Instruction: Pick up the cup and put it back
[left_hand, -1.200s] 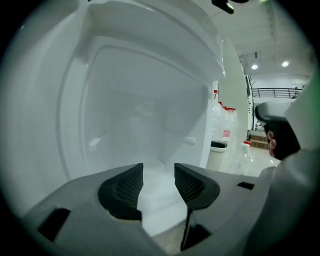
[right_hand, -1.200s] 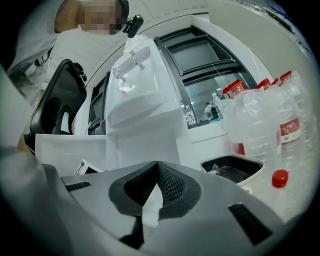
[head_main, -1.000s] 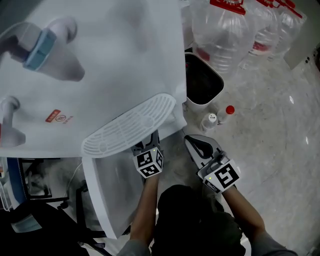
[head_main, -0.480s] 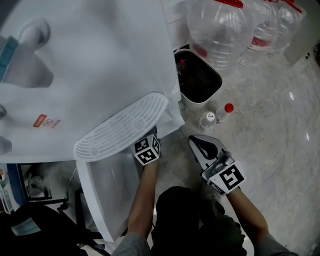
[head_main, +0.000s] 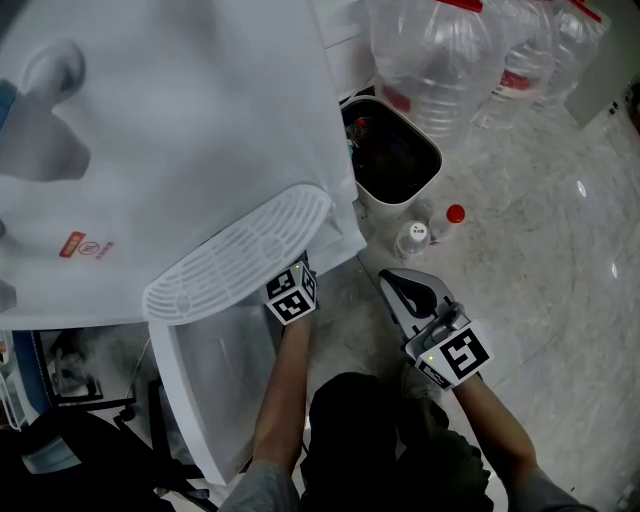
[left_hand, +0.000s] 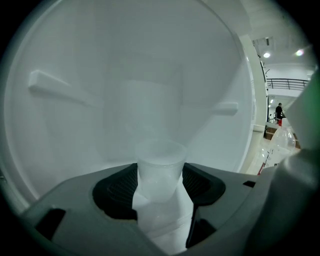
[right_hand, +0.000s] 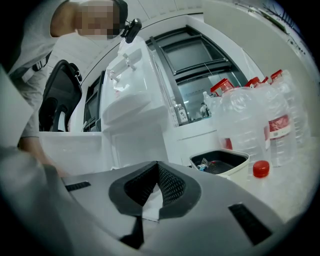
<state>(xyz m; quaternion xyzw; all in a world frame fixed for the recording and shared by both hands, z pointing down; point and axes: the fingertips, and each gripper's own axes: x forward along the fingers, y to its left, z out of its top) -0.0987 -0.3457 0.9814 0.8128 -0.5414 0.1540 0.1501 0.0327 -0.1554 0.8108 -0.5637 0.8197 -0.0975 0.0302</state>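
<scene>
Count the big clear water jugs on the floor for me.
3. One jug stands just beyond the bin, a second jug to its right, a third jug at the top right corner. More may be hidden past the picture's edge.

Cup (left_hand: 159, 167): translucent frosted plastic, smooth. Dispenser (head_main: 200, 120) body: white plastic, smooth, faint sheen. Its drip tray (head_main: 240, 262) is slotted white plastic, matt. Floor (head_main: 540, 260): pale polished stone look, glossy; you get lamp glints on it. Water bottles (head_main: 430, 60): clear glossy plastic, red caps. Your right hand-held gripper (right_hand: 157, 167): matt grey plastic shell; pads (right_hand: 170, 185) black, finely ribbed, rubbery to the eye.
</scene>
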